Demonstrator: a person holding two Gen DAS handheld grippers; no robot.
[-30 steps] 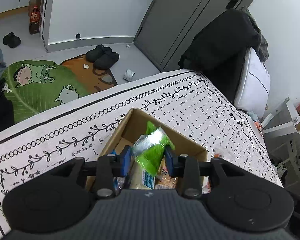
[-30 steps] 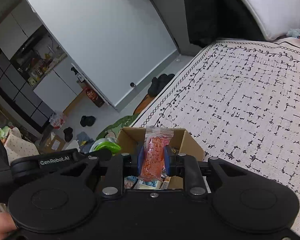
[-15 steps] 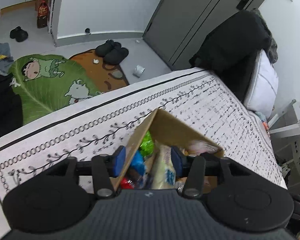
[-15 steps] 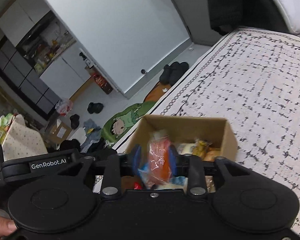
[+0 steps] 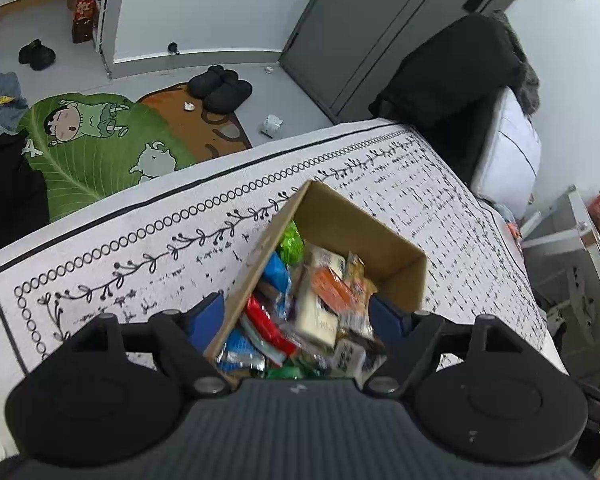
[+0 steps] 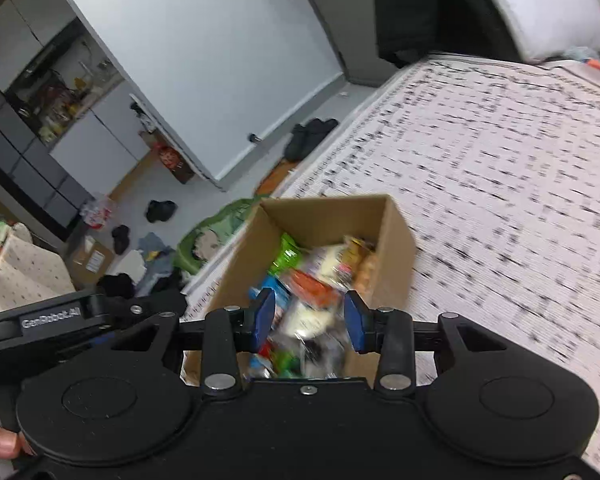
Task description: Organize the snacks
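My left tongs (image 5: 296,314) are spread wide and empty, hovering over the one cardboard box (image 5: 356,232) with the left blue pad (image 5: 206,316) outside the box's left wall. My right tongs (image 6: 310,322) are released too, parted about half as far, gripping nothing above the same box (image 6: 324,216). The box sits on the patterned bedspread (image 5: 148,240) and is heaped with wrapped snacks (image 5: 300,312); they are too jumbled and blurred to count, though one orange packet (image 5: 332,290) and one bright green packet (image 5: 291,245) stand out.
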